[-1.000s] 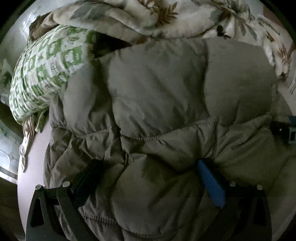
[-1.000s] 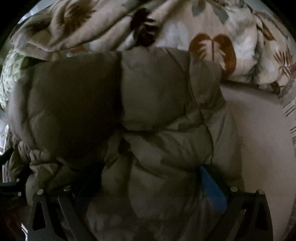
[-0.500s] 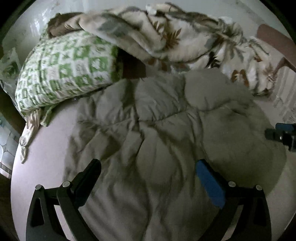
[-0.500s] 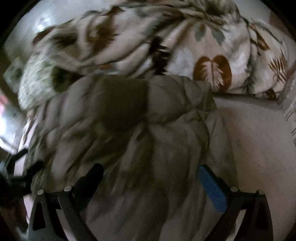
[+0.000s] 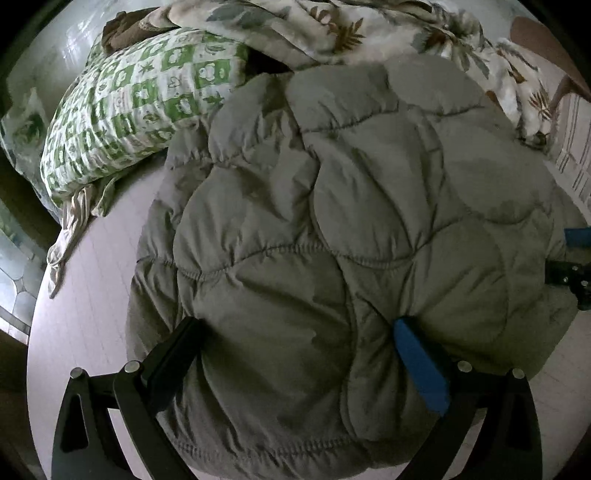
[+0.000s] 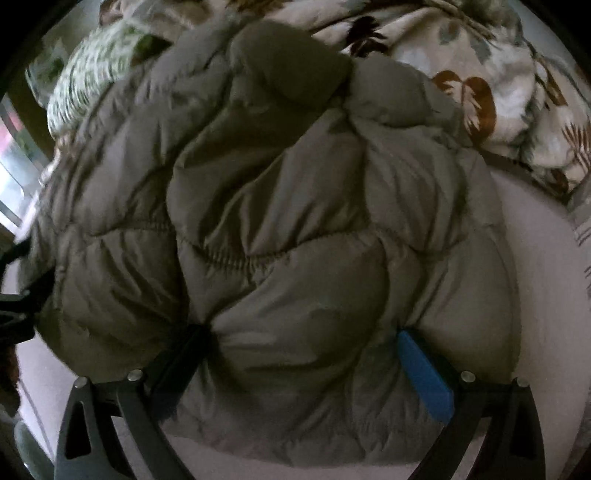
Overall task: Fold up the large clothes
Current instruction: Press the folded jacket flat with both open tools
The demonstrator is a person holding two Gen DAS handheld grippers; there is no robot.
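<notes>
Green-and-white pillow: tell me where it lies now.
Left wrist view, upper left: the green-and-white pillow lies beside the grey quilted jacket, under the leaf-print blanket.

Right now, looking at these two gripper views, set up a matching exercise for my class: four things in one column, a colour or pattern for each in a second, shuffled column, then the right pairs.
Things:
1. jacket
2. pillow
3. blanket
4. pad on the left gripper

Colours or patterns:
A. green and white checks
B. bright blue
C. plain grey-brown, quilted
D. cream with brown and grey leaves

Pairs: 1-C, 2-A, 3-D, 4-B
</notes>
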